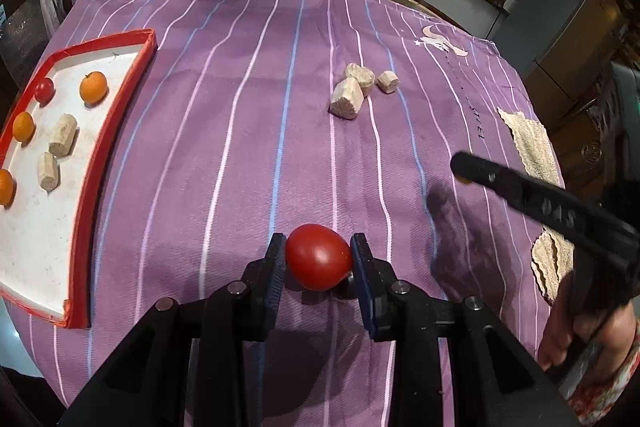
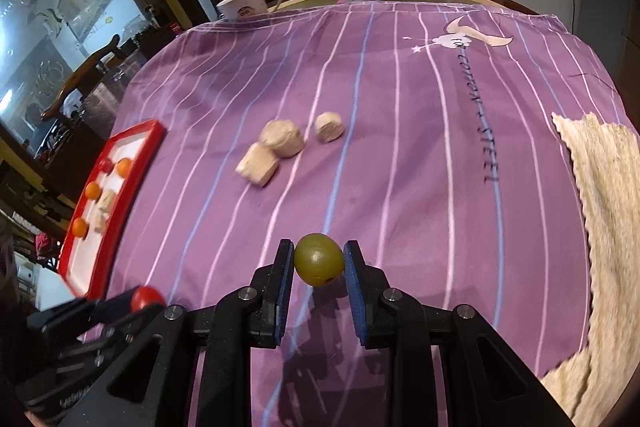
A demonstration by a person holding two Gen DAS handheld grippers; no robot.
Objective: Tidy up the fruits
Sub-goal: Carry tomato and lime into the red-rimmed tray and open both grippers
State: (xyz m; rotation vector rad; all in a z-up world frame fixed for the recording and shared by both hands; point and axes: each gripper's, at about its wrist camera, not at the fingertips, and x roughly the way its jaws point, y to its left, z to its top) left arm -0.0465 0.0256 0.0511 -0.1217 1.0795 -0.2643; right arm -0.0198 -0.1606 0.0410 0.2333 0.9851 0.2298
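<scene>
Pinching red tomato [image 1: 319,257]: left hand-held gripper [image 1: 319,259]; right hand-held gripper [image 2: 319,259], seemingly green olive [image 2: 319,259].

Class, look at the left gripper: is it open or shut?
Shut on the red tomato: both pads of the left gripper press its sides, holding it above the purple cloth.

Both wrist views look steeply down, sharing the purple cloth [image 1: 240,107].

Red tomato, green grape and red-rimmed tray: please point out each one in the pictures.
Red tomato [image 1: 318,257], left wrist view, middle of its front skin.
Green grape [image 2: 319,259], right wrist view, middle of its skin.
Red-rimmed tray [image 1: 110,131], left wrist view, its right rim.
</scene>
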